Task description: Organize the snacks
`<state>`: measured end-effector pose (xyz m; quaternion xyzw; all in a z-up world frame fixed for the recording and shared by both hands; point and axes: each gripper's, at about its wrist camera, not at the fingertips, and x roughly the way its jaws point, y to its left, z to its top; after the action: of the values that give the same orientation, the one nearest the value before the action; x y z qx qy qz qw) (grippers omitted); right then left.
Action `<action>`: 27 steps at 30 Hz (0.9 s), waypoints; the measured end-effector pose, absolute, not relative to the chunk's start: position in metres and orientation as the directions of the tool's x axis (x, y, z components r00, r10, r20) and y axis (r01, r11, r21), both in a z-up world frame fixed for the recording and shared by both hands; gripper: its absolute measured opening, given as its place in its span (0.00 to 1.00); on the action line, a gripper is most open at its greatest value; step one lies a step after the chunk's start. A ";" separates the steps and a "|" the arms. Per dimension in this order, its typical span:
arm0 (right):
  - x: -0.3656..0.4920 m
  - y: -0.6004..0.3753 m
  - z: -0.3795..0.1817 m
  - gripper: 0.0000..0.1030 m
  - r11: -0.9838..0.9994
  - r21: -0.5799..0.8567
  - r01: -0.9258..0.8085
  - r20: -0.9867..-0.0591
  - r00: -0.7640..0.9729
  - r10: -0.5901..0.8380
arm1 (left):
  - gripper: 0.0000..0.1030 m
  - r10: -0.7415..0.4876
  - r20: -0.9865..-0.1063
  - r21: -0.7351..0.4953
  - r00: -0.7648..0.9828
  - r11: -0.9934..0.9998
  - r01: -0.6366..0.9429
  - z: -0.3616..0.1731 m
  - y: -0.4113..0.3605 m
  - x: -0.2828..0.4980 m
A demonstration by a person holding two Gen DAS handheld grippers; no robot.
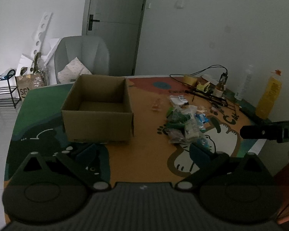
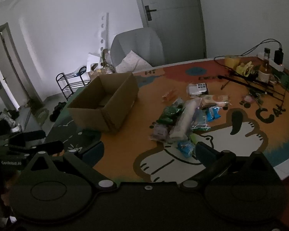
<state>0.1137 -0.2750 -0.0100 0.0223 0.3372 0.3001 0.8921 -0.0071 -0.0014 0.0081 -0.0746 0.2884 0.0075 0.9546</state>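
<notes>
progress: barely begun, by my judgement | open brown cardboard box (image 1: 98, 107) looks empty | heap of crinkly plastic snack packets (image 2: 185, 119) lies loose on printed mat, well apart from box | left gripper (image 1: 142, 154) spread, empty | right gripper (image 2: 148, 152) spread, empty, near heap

Dim room in a home, used as a makeshift work spot.
Grey panelled door (image 1: 113, 25) with lever handle, grey padded armchair (image 1: 82, 57) holding a patterned cushion, black wire shoe rack (image 2: 71, 82) with shoes on the floor beside it, table under a cartoon-print mat (image 2: 183, 163), cardboard clutter by the wall.
</notes>
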 end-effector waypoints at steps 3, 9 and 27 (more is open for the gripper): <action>0.114 -0.276 -0.010 1.00 0.818 0.247 -0.520 -0.587 0.591 0.553 | 1.00 -0.026 -0.552 -0.135 0.833 0.989 -0.059 0.008 -0.002 -0.007; 0.114 -0.276 -0.012 1.00 0.822 0.247 -0.513 -0.595 0.590 0.546 | 1.00 -0.026 -0.552 -0.135 0.833 0.989 -0.058 0.009 -0.002 -0.007; 0.118 -0.281 -0.013 1.00 0.829 0.248 -0.501 -0.591 0.600 0.540 | 1.00 -0.023 -0.542 -0.133 0.840 0.989 -0.059 0.014 -0.003 -0.010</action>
<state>0.1177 -0.2812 -0.0133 0.0282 0.3398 0.2911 0.8939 -0.0099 -0.0033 0.0140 -0.0722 0.2826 0.0094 0.9565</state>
